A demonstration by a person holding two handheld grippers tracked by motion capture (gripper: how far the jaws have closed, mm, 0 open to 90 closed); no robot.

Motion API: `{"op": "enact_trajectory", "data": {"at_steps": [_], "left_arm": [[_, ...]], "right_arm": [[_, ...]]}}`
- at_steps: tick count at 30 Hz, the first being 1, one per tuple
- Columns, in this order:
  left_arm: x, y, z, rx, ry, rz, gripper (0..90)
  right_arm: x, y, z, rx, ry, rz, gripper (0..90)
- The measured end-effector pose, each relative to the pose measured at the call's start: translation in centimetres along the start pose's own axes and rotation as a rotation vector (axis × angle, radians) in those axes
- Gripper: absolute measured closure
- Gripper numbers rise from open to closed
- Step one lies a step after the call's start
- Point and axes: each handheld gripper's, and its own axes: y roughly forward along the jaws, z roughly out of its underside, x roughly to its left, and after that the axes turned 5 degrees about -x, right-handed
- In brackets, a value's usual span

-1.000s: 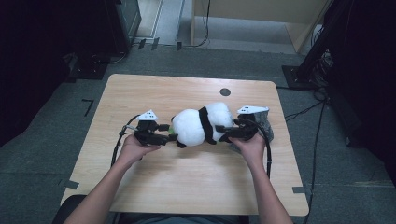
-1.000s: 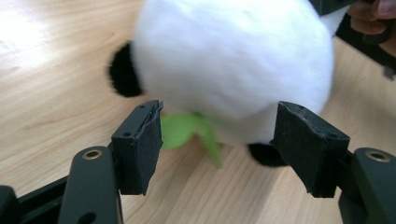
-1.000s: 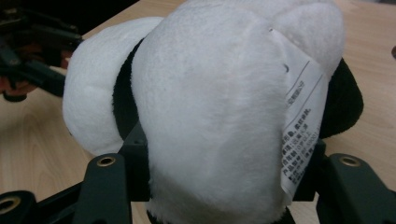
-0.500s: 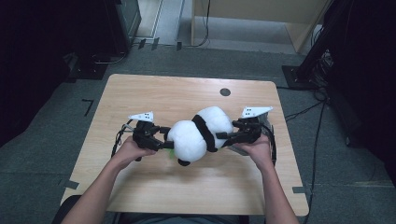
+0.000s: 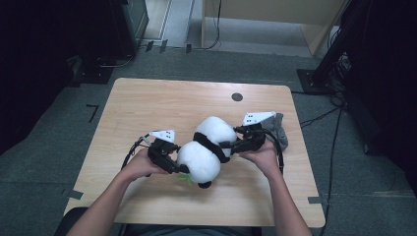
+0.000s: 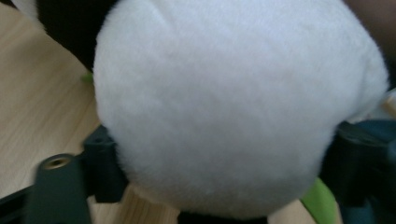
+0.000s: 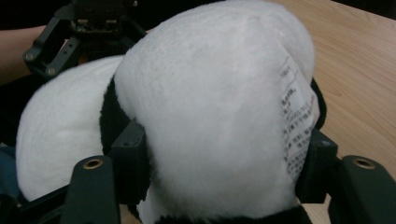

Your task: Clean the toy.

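White plush with a black band round its middle, the panda toy [image 5: 209,150] lies just below the centre of the high view on the pale wooden counter [image 5: 147,103], tilted so that one rounded end points to the upper right and the other to the lower left. The left gripper [image 5: 173,162] meets its lower-left end and the right gripper [image 5: 235,143] its upper-right end, each carried in a hand coming up from the bottom edge of the frame.

In the left gripper view the white fur [image 6: 233,107] sits between the two black jaws, which stand at either side of it at the lower edge of the frame; they have just been closing, and the fur bulges against both. A strip of green [image 6: 320,198] pokes out at the lower right.

In the right gripper view the jaws flank the other white end [image 7: 210,121], with a printed fabric label [image 7: 299,126] hanging against the right-hand jaw; these jaws have just been opening, yet the plush touches both. The left gripper [image 7: 91,28] shows at the upper left there.

A grey cloth [image 5: 281,127] lies at the right of the counter behind the right hand, and a dark round spot [image 5: 237,97] sits toward the far edge.
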Motion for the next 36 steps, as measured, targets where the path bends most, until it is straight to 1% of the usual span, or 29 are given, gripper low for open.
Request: {"op": "enact_trajectory", "data": {"at_steps": [1, 2, 5, 6, 8, 10, 12, 13, 15, 16, 17, 19, 20, 22, 24, 26, 29, 31, 34, 36], "left_arm": [[-0.1, 0.2, 0.0, 0.014, -0.003, -0.011, 26.5], [-0.1, 0.3, 0.0, 0.017, -0.011, -0.024, 30.5], [-0.1, 0.2, 0.0, -0.010, -0.057, -0.052, 40.3], [-0.2, 0.0, 0.0, -0.021, -0.064, -0.065, 42.9], [-0.3, -0.3, -0.1, -0.043, -0.059, -0.074, 48.0], [-0.3, -0.5, -0.2, -0.051, -0.057, -0.093, 51.0], [-0.2, -0.7, -0.2, -0.057, -0.069, -0.108, 52.2], [-0.1, -0.9, -0.2, -0.064, -0.075, -0.114, 52.2], [0.0, -1.3, -0.2, -0.088, -0.082, -0.121, 52.1], [0.0, -1.5, -0.3, -0.107, -0.088, -0.125, 52.1], [0.0, -1.7, -0.3, -0.122, -0.092, -0.130, 51.9], [0.2, -2.0, -0.4, -0.140, -0.097, -0.150, 51.6], [0.3, -2.1, -0.4, -0.144, -0.099, -0.163, 51.2], [0.5, -2.4, -0.4, -0.156, -0.115, -0.183, 50.7], [0.8, -2.7, -0.4, -0.171, -0.134, -0.202, 50.3], [1.1, -3.0, -0.5, -0.187, -0.147, -0.227, 50.1], [1.5, -3.3, -0.6, -0.217, -0.169, -0.259, 49.8], [1.7, -3.6, -0.7, -0.236, -0.189, -0.275, 49.6], [2.0, -3.8, -0.7, -0.248, -0.204, -0.305, 49.2], [2.2, -3.9, -0.7, -0.250, -0.217, -0.308, 48.9]], "right_arm": [[0.0, 0.1, 0.0, 0.006, -0.007, 0.007, 33.8], [-0.1, 0.2, 0.1, 0.017, -0.008, 0.014, 32.7], [-0.4, 0.0, 0.3, 0.047, -0.005, 0.081, 30.6], [-0.6, -0.2, 0.4, 0.046, -0.002, 0.106, 30.5], [-0.9, -0.4, 0.5, 0.050, 0.011, 0.143, 30.0], [-1.1, -0.7, 0.6, 0.037, 0.026, 0.173, 30.0], [-1.2, -0.9, 0.6, 0.027, 0.035, 0.227, 30.1], [-1.1, -1.1, 0.7, 0.026, 0.030, 0.257, 30.0], [-1.2, -1.6, 0.8, 0.029, 0.011, 0.335, 27.9], [-1.3, -1.9, 1.0, 0.028, 0.019, 0.362, 27.9], [-1.5, -2.2, 1.2, 0.025, 0.038, 0.378, 27.9], [-2.0, -3.0, 1.8, 0.001, 0.078, 0.398, 27.6], [-2.2, -3.3, 2.0, -0.006, 0.095, 0.420, 27.5], [-2.7, -4.1, 2.5, -0.008, 0.142, 0.476, 27.6], [-3.0, -5.1, 3.2, -0.033, 0.171, 0.518, 28.5], [-3.4, -6.0, 3.9, -0.043, 0.204, 0.553, 28.9], [-3.7, -7.0, 4.8, -0.028, 0.228, 0.612, 28.6], [-3.9, -7.5, 5.3, -0.020, 0.237, 0.646, 25.6], [-4.3, -8.0, 6.1, -0.005, 0.257, 0.677, 23.0], [-4.6, -8.1, 6.7, -0.005, 0.274, 0.681, 16.9]]}}
